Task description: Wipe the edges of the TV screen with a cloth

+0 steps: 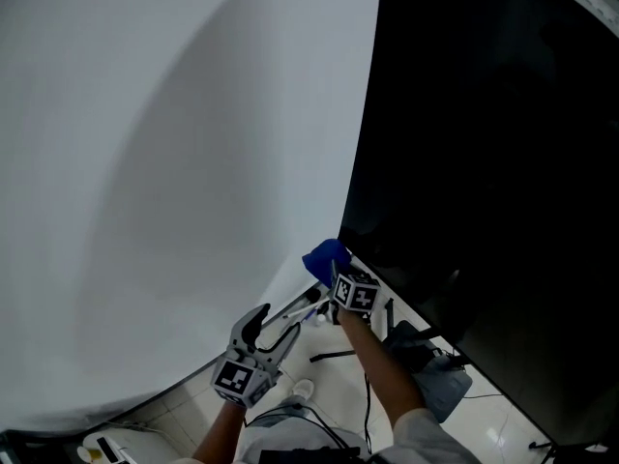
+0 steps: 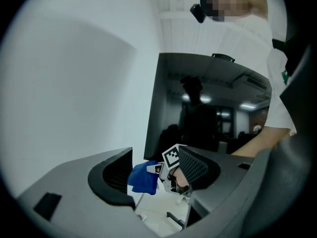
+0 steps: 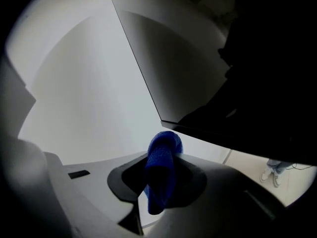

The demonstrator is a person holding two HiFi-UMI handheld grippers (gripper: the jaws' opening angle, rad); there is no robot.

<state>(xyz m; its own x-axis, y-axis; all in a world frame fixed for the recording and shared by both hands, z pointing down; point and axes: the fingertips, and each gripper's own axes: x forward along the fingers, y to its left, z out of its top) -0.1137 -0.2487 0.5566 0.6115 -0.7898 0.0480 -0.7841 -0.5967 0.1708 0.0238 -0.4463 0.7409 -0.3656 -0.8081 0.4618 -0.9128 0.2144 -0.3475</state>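
At the TV's (image 1: 484, 162) lower corner, right tongs (image 1: 332, 271) clamp the cloth (image 1: 325, 256) by the edge; left tongs (image 1: 274, 327) hang open, empty. Progress unclear; upper edges probably unwiped.

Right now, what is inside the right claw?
A bunched blue terry cloth, pinched in the right claw near the bottom corner of the black flat TV screen. The cloth's pinched middle is covered by the jaws, and whether it touches the screen's edge cannot be told.

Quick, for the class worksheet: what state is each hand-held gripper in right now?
Left hand-held gripper: open, holding nothing.
Right hand-held gripper: shut on the blue cloth.
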